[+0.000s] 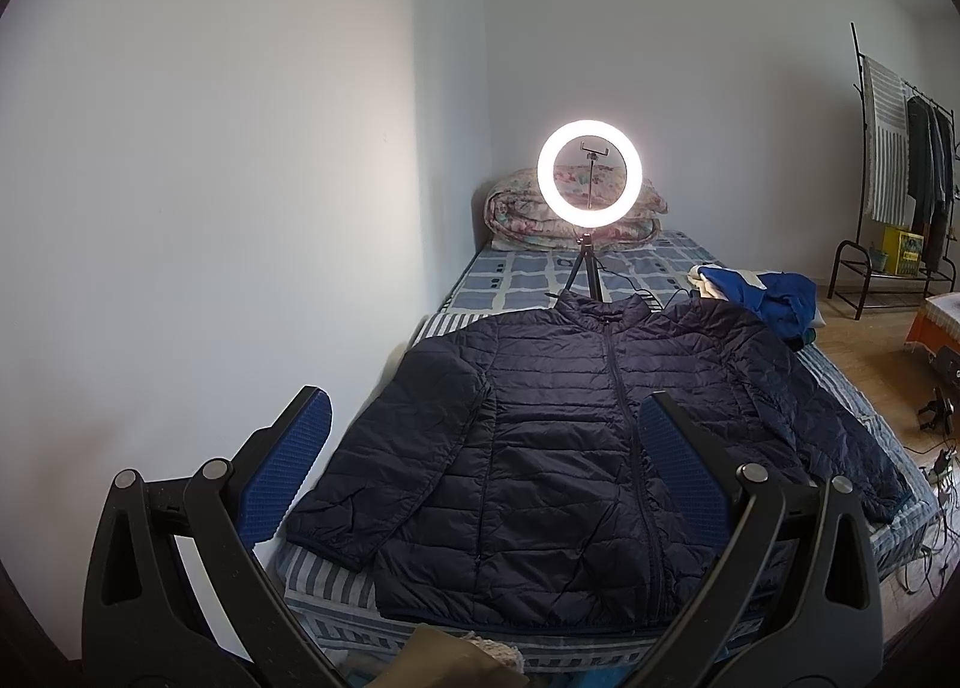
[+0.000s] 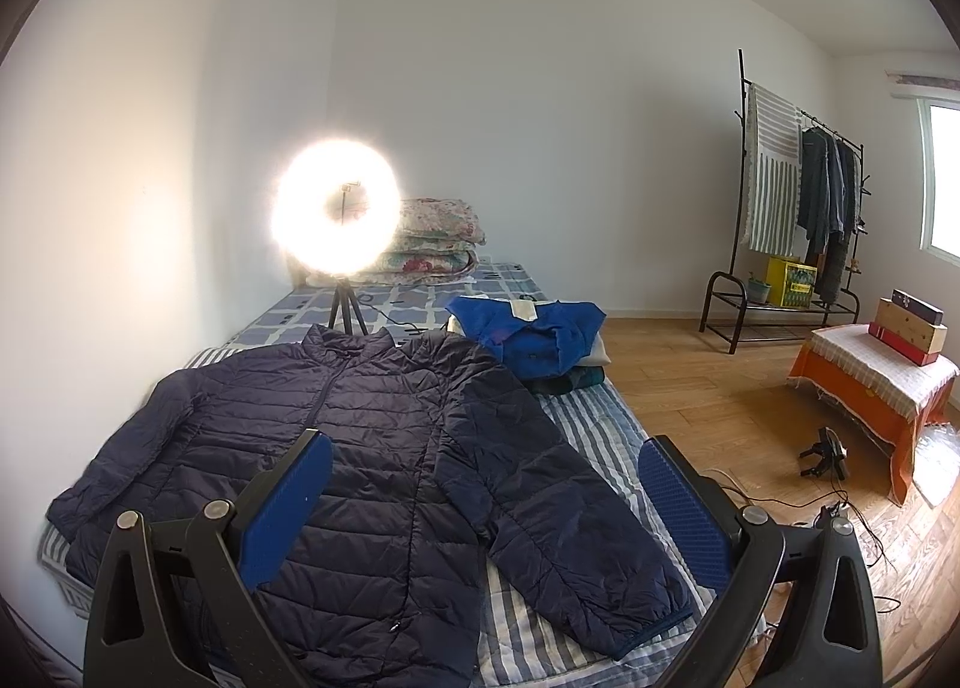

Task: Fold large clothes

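a dark navy puffer jacket [image 1: 558,448] lies flat, front up and zipped, sleeves spread, on the striped and checked bed [image 1: 654,262]. just behind the jacket's collar a lit ring light [image 1: 589,173] stands on a small tripod, and behind that a folded floral quilt [image 1: 516,211] sits against the wall. beside the jacket's far shoulder lies a heap of blue clothes [image 2: 534,337]. well away from the jacket, across the wood floor, stand a clothes rack [image 2: 798,196], a yellow crate [image 2: 791,281] whose print is unreadable, and a cloth-covered table [image 2: 876,382] bearing boxes. the left gripper [image 1: 483,469] hovers above the jacket's hem, fingers spread wide and empty; the right gripper [image 2: 486,499] hangs over the near sleeve, likewise released.
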A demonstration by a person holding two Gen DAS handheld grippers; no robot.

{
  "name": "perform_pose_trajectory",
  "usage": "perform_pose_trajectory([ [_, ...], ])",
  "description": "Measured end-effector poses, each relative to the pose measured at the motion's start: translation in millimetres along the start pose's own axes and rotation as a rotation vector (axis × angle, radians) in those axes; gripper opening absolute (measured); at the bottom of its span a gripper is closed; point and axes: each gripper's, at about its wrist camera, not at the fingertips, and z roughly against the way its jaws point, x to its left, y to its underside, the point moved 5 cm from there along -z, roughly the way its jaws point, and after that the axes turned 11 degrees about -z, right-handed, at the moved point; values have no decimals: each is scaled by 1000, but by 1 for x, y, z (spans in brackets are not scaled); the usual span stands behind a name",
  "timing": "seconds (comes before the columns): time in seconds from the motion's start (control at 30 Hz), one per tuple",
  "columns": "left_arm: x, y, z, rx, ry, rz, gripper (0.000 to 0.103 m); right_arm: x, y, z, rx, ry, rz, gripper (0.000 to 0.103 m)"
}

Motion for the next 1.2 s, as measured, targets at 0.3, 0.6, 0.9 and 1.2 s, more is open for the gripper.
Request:
perform_pose_trajectory([
  [0.3,1,-1,0,1,1,0,103,1,-2,-1,-2,-7,0,103],
  [0.6,7,-1,-6,11,-7,1,103,6,-2,-6,11,-21,6,103],
  [0.9,14,9,-16,40,-32,3,103,29,-2,-19,37,-59,32,103],
  [1.2,30,17,-23,76,-52,8,103,71,-7,-34,56,-134,76,103],
])
